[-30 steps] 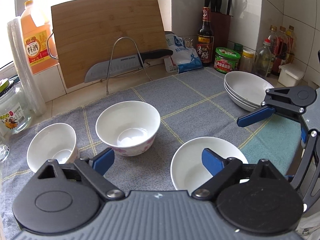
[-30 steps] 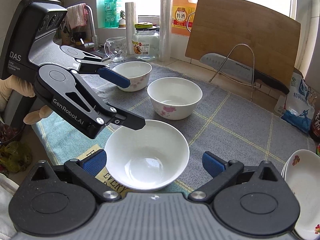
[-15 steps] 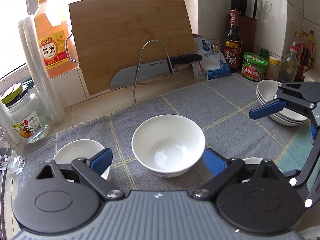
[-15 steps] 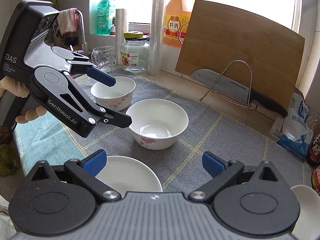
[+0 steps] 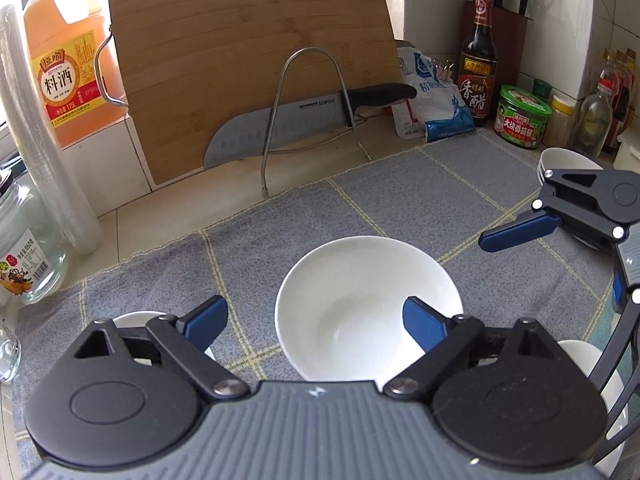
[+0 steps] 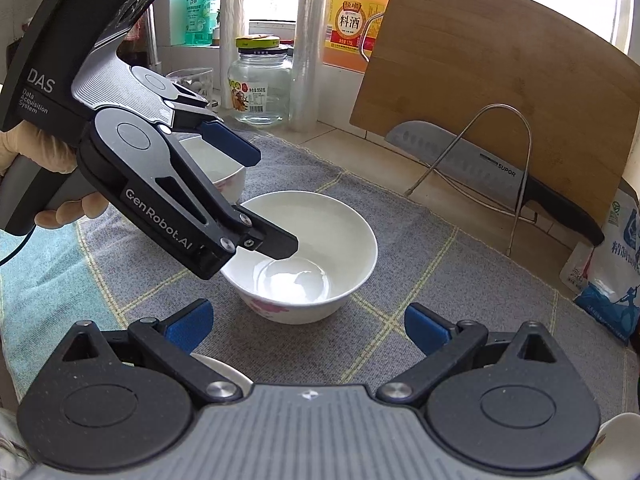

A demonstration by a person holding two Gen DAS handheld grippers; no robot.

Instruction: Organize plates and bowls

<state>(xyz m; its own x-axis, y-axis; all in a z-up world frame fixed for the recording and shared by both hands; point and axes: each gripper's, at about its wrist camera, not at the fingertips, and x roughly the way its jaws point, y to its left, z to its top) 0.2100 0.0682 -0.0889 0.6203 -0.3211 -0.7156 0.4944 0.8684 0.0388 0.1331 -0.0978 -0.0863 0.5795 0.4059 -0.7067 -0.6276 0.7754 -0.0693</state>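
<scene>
A white bowl with pink flowers (image 5: 360, 304) (image 6: 312, 256) sits mid-cloth. My left gripper (image 5: 316, 316) is open and empty, its right finger over the bowl's inside; in the right wrist view it (image 6: 264, 200) hangs over the bowl's left rim. A second flowered bowl (image 6: 216, 164) (image 5: 136, 320) sits left of it, mostly hidden. A third white bowl (image 5: 592, 376) (image 6: 216, 368) lies near the front edge. My right gripper (image 6: 308, 324) is open and empty, just short of the middle bowl. Stacked white plates (image 5: 560, 164) stand at the far right.
A grey checked cloth (image 5: 400, 200) covers the counter. A cutting board (image 5: 248, 52), a knife on a wire stand (image 5: 280, 132), an orange jug (image 5: 64, 64), a glass jar (image 6: 260, 80), a sauce bottle (image 5: 478, 60) and a salt bag (image 5: 436, 108) line the back.
Both grippers have moved forward and leftward to the middle flowered bowl. The left gripper's finger now reaches over its rim. The front bowl has slipped under both grippers' bodies.
</scene>
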